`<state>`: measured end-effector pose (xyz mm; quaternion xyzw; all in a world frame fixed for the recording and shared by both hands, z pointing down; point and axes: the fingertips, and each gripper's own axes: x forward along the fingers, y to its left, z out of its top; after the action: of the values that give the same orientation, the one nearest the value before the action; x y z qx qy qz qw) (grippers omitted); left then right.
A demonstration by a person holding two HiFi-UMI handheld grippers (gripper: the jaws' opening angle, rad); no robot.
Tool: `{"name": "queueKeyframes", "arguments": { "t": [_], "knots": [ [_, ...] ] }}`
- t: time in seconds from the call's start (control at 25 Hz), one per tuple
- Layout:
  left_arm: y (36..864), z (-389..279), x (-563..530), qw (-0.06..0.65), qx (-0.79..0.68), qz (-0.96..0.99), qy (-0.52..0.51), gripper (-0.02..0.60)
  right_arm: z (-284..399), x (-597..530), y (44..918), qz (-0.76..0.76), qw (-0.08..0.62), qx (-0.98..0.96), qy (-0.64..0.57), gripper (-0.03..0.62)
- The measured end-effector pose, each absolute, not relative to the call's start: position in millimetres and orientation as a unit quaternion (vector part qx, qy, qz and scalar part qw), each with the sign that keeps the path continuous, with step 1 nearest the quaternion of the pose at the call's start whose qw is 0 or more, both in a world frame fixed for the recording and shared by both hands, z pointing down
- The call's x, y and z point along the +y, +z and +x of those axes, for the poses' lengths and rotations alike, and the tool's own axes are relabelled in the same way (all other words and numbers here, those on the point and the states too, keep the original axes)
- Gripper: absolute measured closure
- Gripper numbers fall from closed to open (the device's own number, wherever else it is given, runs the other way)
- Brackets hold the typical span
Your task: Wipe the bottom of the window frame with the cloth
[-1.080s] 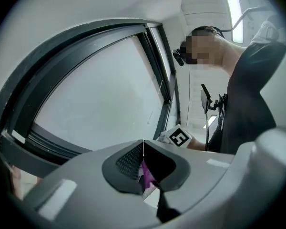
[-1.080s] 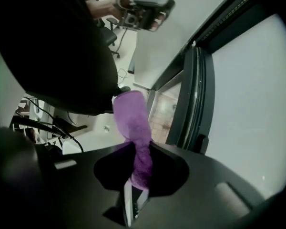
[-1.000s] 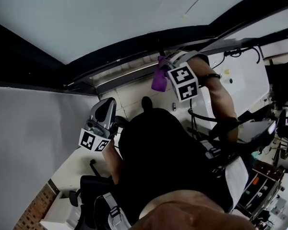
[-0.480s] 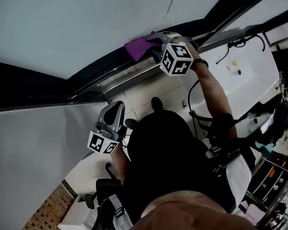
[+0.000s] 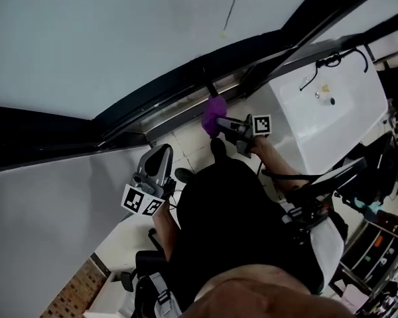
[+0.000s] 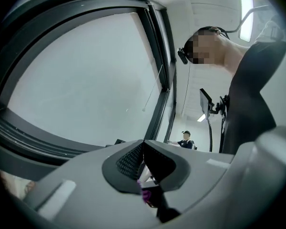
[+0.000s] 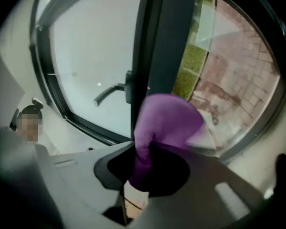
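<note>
Item: right gripper (image 5: 224, 125), jaws pinching a bunched purple cloth (image 5: 214, 113), which bulges out past the tips; the right gripper view shows the same cloth (image 7: 164, 123) gripped low with a loose wad ahead of the jaws. Location of cloth: close against the bottom rail of the window frame (image 5: 179, 83), near the foot of a dark upright bar (image 7: 157, 42); whether it touches the rail cannot be told. Item: left gripper (image 5: 150, 173), held low and well apart from the frame, jaws pressed together on nothing (image 6: 143, 160). Item: white cabinet (image 5: 331, 111), just right of the work area. Handling note, as judgement: the wipe probably goes best with the loose wad pushed flat into the rail's groove, the jaw tips kept off the metal, and the stroke run along the rail in one direction. The grip looks secure. Risk: the wad may snag at the upright's base or drag free.
</note>
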<state>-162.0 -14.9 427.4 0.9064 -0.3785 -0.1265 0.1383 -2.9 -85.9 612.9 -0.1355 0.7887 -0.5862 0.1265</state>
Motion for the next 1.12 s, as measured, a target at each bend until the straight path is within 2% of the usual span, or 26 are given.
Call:
{"name": "queueKeyframes", "arguments": {
  "t": [0.08, 0.16, 0.28, 0.44, 0.76, 0.96, 1.12],
  "knots": [
    [424.1, -159.7, -16.7, 0.139, -0.378, 0.907, -0.122, 0.577, -17.4, -99.1, 570.2, -0.138, 0.203, 0.814, -0.526, 0.531],
    [425.3, -157.4, -19.4, 0.138, -0.379, 0.908, -0.116, 0.577, -28.0, -131.2, 530.5, -0.196, 0.213, 0.866, -0.408, 0.531],
    [430.3, -152.6, -14.8, 0.139, -0.378, 0.91, -0.097, 0.577, -43.0, -172.3, 507.4, -0.322, 0.157, 0.91, -0.209, 0.531],
    [429.0, -147.0, -9.3, 0.136, -0.377, 0.912, -0.082, 0.577, -60.2, -196.2, 507.2, -0.39, 0.081, 0.914, -0.072, 0.531],
    [429.9, -149.7, -13.4, 0.142, -0.384, 0.909, -0.082, 0.577, -44.8, -153.4, 499.3, -0.357, 0.047, 0.933, -0.002, 0.531],
    [431.3, -145.7, -22.7, 0.149, -0.374, 0.912, -0.081, 0.577, -5.6, -86.7, 476.7, -0.346, 0.047, 0.937, 0.008, 0.531],
    [428.0, -140.4, -30.4, 0.147, -0.365, 0.916, -0.081, 0.577, 32.3, -131.6, 445.9, -0.388, 0.056, 0.919, -0.024, 0.531]
  ]
}}
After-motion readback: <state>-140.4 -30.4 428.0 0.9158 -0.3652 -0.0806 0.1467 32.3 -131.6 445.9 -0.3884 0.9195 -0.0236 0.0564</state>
